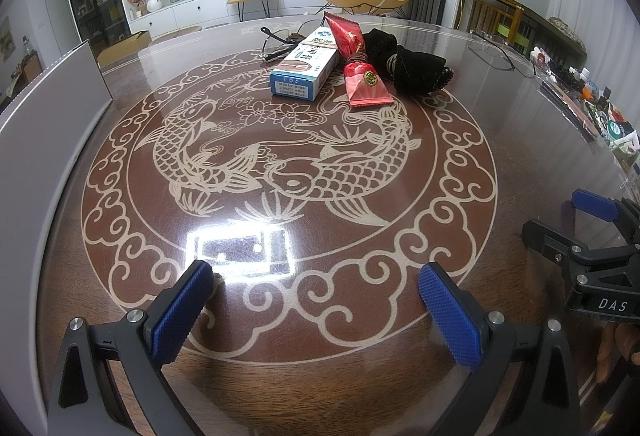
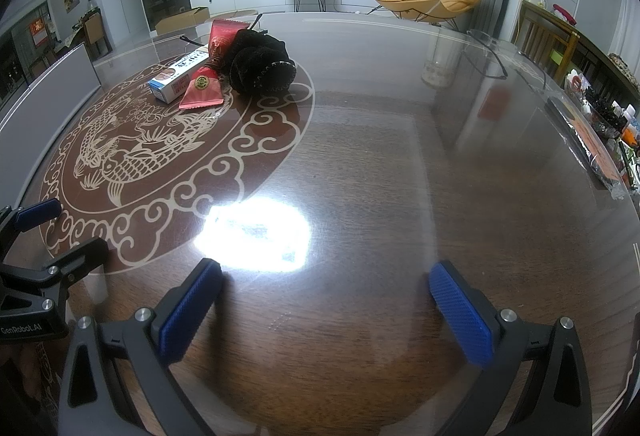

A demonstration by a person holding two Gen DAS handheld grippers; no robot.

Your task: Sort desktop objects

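Observation:
A pile of objects lies at the far side of the round glass-topped table (image 1: pixel 120 220): a white-and-blue box (image 1: pixel 304 66), a red foil packet (image 1: pixel 362 74), a black velvet pouch (image 1: pixel 412 66) and dark-framed glasses (image 1: pixel 280 40) behind the box. The right wrist view shows the box (image 2: pixel 180 76), packet (image 2: pixel 206 86) and pouch (image 2: pixel 260 66) at upper left. My left gripper (image 1: pixel 316 310) is open and empty, low over the near edge of the fish pattern. My right gripper (image 2: pixel 326 310) is open and empty over bare wood, to the right of the left one.
A grey panel (image 1: pixel 52 104) stands along the table's left edge. A clear organiser with small items (image 1: pixel 592 104) lines the right edge. The right gripper's body (image 1: pixel 592 256) shows at the right of the left wrist view. Wire-framed glasses (image 2: pixel 484 56) lie far right.

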